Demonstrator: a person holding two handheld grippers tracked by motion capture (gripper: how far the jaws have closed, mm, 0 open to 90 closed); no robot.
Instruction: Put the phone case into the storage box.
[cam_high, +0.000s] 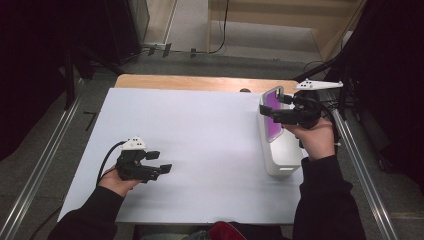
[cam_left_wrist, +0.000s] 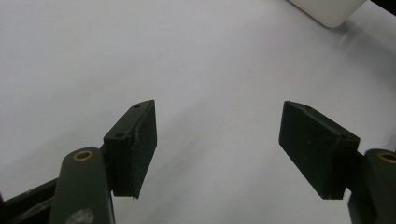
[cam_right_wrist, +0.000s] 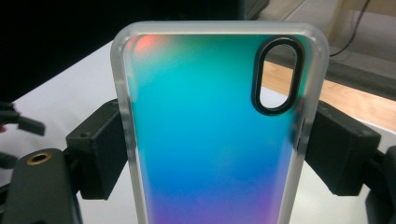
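A phone case (cam_high: 273, 127) with frosted edges and a shifting purple-to-teal back stands upright at the right of the table. My right gripper (cam_high: 276, 107) is shut on the case's two long sides, near the camera cutout. In the right gripper view the case (cam_right_wrist: 210, 116) sits between the gripper's (cam_right_wrist: 215, 149) black pads, which press on both its edges. The case's lower end meets the top of a white box (cam_high: 280, 157); whether it rests in a slot there I cannot tell. My left gripper (cam_high: 161, 161) hovers low at the front left, open, with nothing between its pads (cam_left_wrist: 135, 144).
A white board (cam_high: 200, 130) covers most of the wooden table (cam_high: 200, 82). A corner of the white box (cam_left_wrist: 329, 9) shows far off in the left gripper view. Metal rails run along both sides of the table, with dark stands and cables behind.
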